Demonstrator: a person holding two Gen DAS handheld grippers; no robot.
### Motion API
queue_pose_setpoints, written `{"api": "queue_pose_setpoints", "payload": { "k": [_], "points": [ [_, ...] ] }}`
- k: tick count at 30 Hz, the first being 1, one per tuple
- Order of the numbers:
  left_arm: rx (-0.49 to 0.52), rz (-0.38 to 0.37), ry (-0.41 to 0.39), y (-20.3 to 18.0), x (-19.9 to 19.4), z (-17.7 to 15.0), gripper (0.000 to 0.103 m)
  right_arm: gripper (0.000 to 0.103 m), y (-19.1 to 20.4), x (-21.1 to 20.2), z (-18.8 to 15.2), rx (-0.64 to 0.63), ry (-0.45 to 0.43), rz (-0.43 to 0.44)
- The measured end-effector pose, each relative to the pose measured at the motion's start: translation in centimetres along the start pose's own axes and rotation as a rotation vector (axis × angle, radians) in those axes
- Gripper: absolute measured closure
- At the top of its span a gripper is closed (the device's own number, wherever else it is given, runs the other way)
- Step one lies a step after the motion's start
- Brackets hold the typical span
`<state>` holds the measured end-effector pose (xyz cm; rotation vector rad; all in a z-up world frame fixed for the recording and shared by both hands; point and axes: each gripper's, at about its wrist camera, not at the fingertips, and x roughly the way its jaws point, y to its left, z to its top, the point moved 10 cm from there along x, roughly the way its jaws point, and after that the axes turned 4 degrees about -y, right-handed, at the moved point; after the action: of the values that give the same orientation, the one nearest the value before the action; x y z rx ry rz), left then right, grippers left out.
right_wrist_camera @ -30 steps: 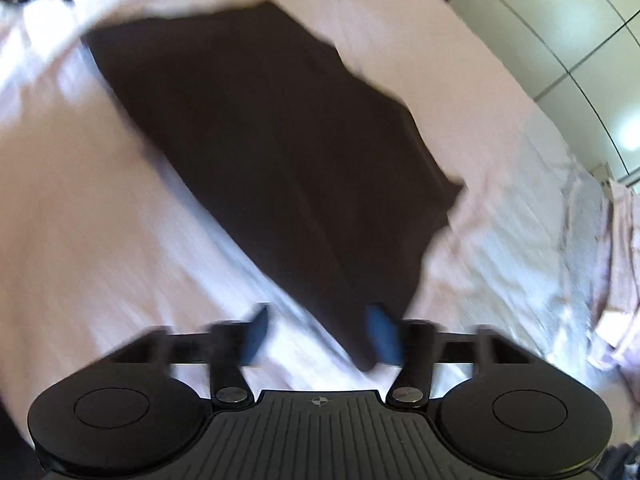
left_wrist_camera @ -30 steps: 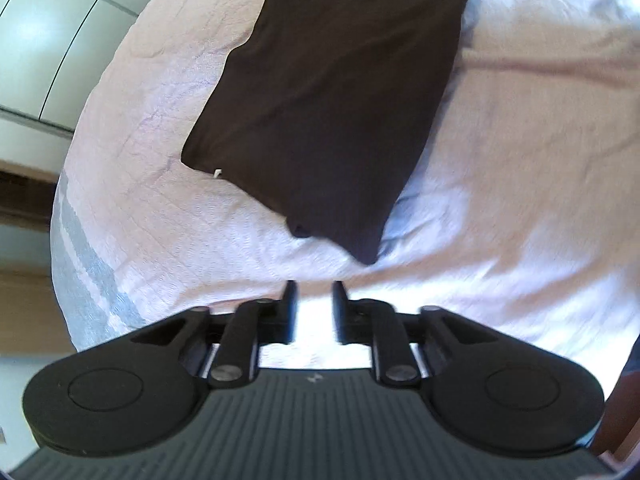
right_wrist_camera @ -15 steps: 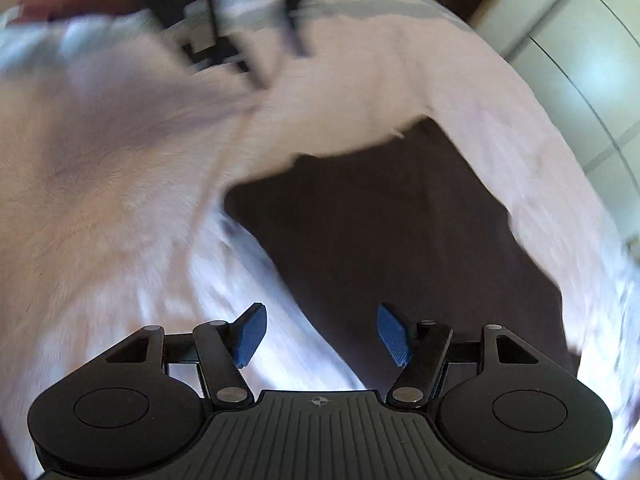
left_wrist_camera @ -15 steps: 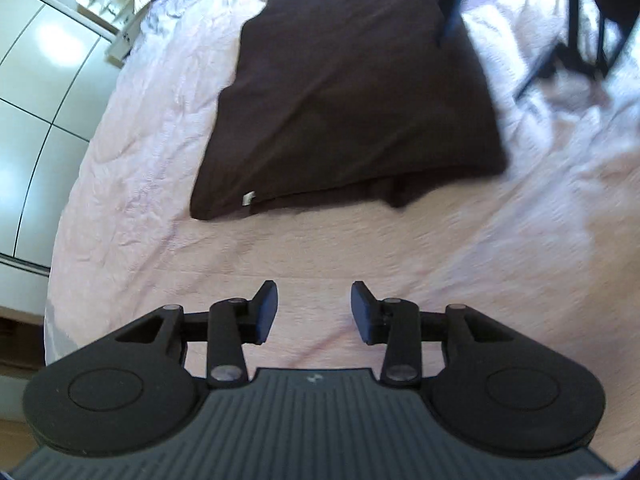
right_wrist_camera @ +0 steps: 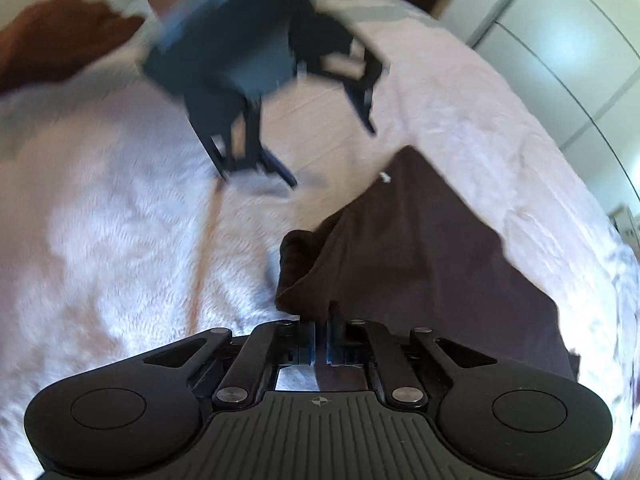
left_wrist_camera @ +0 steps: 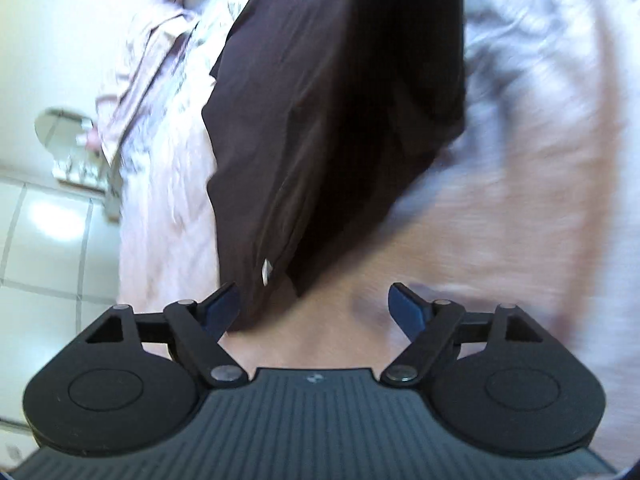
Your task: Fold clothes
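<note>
- Dark brown garment (right_wrist_camera: 420, 264): lies partly folded on a pale pink bedspread (right_wrist_camera: 100, 240), 1 near corner bunched and raised off the cover; a small white tag (left_wrist_camera: 266, 271) shows at its other near corner, seen in the left wrist view.
- Right gripper (right_wrist_camera: 320, 344): clenched, with the bunched corner of the garment meeting its closed fingertips; judged to be grasping that corner, though the pinch itself is partly hidden.
- Left gripper (left_wrist_camera: 314, 308): jaws opening, nothing between them; the tagged corner lies just beside its left fingertip (left_wrist_camera: 220, 308), apart from the pads.
- Step in hand (judgement): taking hold of the 2 near corners ahead of another fold; 1 corner is taken, 1 is not yet.
- Next move (judgement): the left gripper needs to straddle the tagged corner and close on all layers, so both corners can lift evenly.
- Surroundings: white wardrobe doors (right_wrist_camera: 560, 40) stand beyond the bed.
</note>
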<state>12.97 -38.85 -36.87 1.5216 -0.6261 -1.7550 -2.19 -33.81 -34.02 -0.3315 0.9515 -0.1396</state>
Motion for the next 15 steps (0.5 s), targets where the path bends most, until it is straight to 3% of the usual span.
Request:
{"api": "queue_pose_setpoints", "payload": {
  "k": [2,4,5,6,8,15],
  "points": [
    [0.040,0.009,-0.028,0.5,2.3,0.2,0.024,0.100,-0.4,-1.0,0.3,0.034,-0.002,-0.019],
    [0.083,0.013,-0.048,0.8,3.9,0.5,0.033,0.100,-0.7,-1.6,0.2,0.060,0.000,-0.029],
    [0.102,0.012,-0.056,0.9,4.5,0.7,0.044,0.100,-0.8,-1.6,0.2,0.070,0.002,-0.032],
    [0.110,0.001,-0.059,1.0,4.9,0.8,0.066,0.100,-0.7,-2.0,0.2,0.079,0.001,-0.032],
    [0.107,-0.024,-0.059,1.3,5.2,0.9,0.091,0.100,-0.3,-2.4,0.0,0.093,0.002,-0.027],
    [0.082,-0.042,-0.069,2.2,1.2,0.3,0.097,0.100,1.4,-3.3,0.3,0.128,0.020,0.049]
  ]
}}
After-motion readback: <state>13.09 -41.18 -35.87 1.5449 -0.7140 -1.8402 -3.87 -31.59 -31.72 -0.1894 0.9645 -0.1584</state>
